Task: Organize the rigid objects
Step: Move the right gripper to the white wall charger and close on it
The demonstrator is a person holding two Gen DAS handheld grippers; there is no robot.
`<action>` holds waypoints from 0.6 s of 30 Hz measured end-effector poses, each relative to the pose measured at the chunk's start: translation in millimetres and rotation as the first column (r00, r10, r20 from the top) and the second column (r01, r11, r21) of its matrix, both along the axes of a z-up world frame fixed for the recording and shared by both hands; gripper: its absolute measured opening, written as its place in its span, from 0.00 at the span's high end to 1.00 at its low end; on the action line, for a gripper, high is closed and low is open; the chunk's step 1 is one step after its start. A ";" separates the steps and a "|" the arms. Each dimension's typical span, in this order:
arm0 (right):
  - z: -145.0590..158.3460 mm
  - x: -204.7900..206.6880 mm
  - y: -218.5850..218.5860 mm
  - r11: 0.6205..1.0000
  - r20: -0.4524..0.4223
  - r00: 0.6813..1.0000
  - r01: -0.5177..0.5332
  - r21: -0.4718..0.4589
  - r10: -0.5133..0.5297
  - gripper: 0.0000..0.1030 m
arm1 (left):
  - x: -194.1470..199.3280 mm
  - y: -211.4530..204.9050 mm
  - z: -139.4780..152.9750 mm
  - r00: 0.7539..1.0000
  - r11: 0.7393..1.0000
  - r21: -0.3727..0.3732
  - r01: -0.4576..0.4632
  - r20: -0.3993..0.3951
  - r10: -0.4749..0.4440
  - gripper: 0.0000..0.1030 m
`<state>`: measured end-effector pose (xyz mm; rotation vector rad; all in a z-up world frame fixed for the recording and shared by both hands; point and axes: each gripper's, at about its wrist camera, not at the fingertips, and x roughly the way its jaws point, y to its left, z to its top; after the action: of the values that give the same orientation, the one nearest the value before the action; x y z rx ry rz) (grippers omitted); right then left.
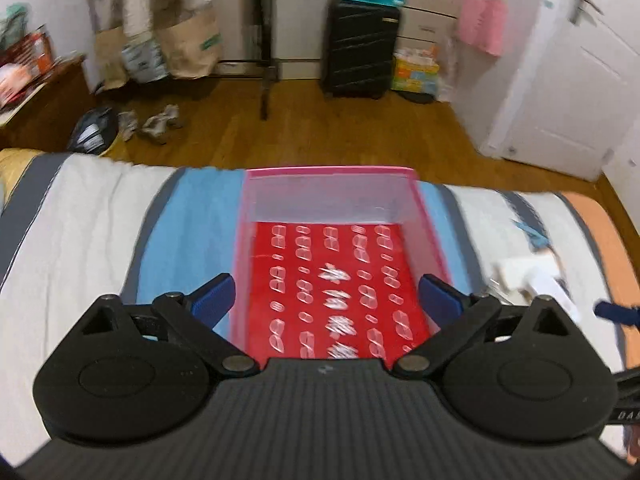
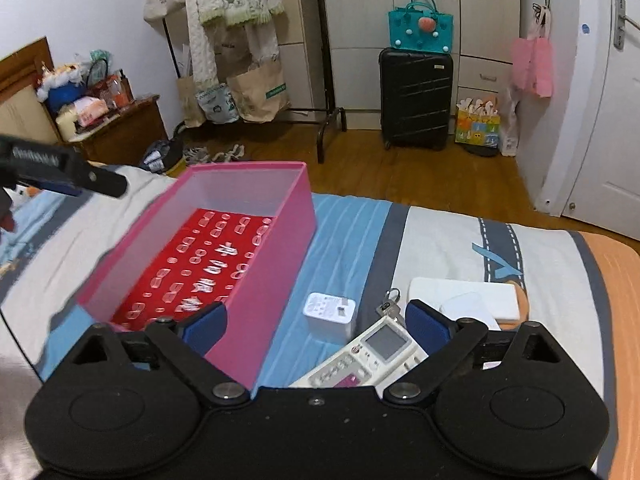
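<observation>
A pink box [image 1: 430, 216] with a red patterned bottom stands on the bed, nothing else inside it. My left gripper [image 1: 326, 296] hangs open above its near end, jaws wide with nothing between them. In the right wrist view the pink box [image 2: 276, 264] is to the left. My right gripper [image 2: 316, 320] is open above the box's near corner and the loose items beside it: a white charger cube [image 2: 330, 314], a white remote control [image 2: 368, 356] and a bunch of keys [image 2: 390, 304]. A flat white slab [image 2: 468, 294] lies further right. Nothing is held.
The striped bed cover [image 2: 432, 240] ends at the far edge, with wooden floor [image 2: 420, 176] beyond. A black suitcase [image 2: 416, 100], a clothes rack [image 2: 328, 80], a bedside cabinet [image 2: 120, 128] and a white door [image 2: 600, 120] stand across the room. Blurred white items [image 1: 532, 280] lie right of the box.
</observation>
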<state>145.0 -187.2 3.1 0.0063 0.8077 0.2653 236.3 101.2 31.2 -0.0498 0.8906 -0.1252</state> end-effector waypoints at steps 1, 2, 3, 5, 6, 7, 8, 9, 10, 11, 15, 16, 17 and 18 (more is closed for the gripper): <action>-7.1 6.1 0.4 1.000 -0.005 1.000 0.001 -0.002 -0.001 0.10 | 5.4 4.6 -8.3 1.000 1.000 0.013 -0.013 -0.001 0.013 0.07; -14.9 13.7 0.6 1.000 -0.014 1.000 -0.011 0.004 0.011 0.16 | 7.8 9.6 -16.7 1.000 1.000 0.018 -0.018 -0.007 0.018 0.09; -22.3 19.4 1.0 0.999 -0.025 0.999 -0.034 0.013 0.034 0.19 | 11.7 15.2 -25.8 1.000 1.000 0.015 -0.021 -0.014 0.021 0.10; -37.0 30.3 3.4 0.997 -0.046 0.996 -0.074 0.018 0.075 0.25 | 18.5 26.3 -44.8 0.999 0.999 0.007 -0.042 -0.025 0.042 0.12; -45.3 35.1 5.1 0.997 -0.053 0.995 -0.080 0.010 0.080 0.25 | 22.3 31.2 -54.3 0.998 0.998 0.011 -0.056 -0.037 0.056 0.16; -52.4 41.0 5.8 0.996 -0.061 0.994 -0.086 0.005 0.087 0.26 | 25.2 35.8 -62.1 0.997 0.998 0.008 -0.059 -0.049 0.059 0.19; -61.4 46.8 8.4 0.995 -0.070 0.993 -0.098 -0.007 0.098 0.27 | 29.2 41.1 -69.5 0.996 0.998 -0.004 -0.064 -0.065 0.063 0.25; -67.9 49.8 11.0 0.994 -0.075 0.992 -0.103 -0.024 0.101 0.27 | 32.7 45.9 -76.7 0.994 0.997 -0.018 -0.078 -0.084 0.076 0.32; -75.1 53.9 14.3 0.993 -0.077 0.991 -0.110 -0.048 0.106 0.28 | 36.4 50.5 -83.1 0.991 0.995 -0.030 -0.091 -0.097 0.088 0.36; -79.7 56.0 16.1 0.992 -0.073 0.991 -0.113 -0.062 0.108 0.28 | 39.8 53.9 -89.1 0.990 0.995 -0.041 -0.095 -0.107 0.090 0.42; -95.9 63.1 21.3 0.989 -0.077 0.988 -0.136 -0.052 0.132 0.29 | 46.4 56.9 -102.4 0.989 0.995 -0.039 -0.089 -0.125 0.084 0.61; -97.9 63.9 24.4 0.988 -0.063 0.989 -0.138 -0.065 0.134 0.29 | 47.6 55.5 -104.3 0.989 0.996 -0.028 -0.084 -0.124 0.080 0.66; -99.9 65.2 26.4 0.987 -0.048 0.990 -0.138 -0.078 0.134 0.29 | 49.2 53.6 -106.0 0.989 0.996 -0.013 -0.083 -0.123 0.080 0.71; -103.7 68.4 26.1 0.988 -0.043 0.991 -0.132 -0.081 0.129 0.29 | 50.8 51.2 -107.5 0.989 0.996 0.007 -0.085 -0.122 0.085 0.71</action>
<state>213.4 -161.1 -100.5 -0.1207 0.8574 0.3563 287.1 152.4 -76.2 -0.0942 1.0093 -0.0423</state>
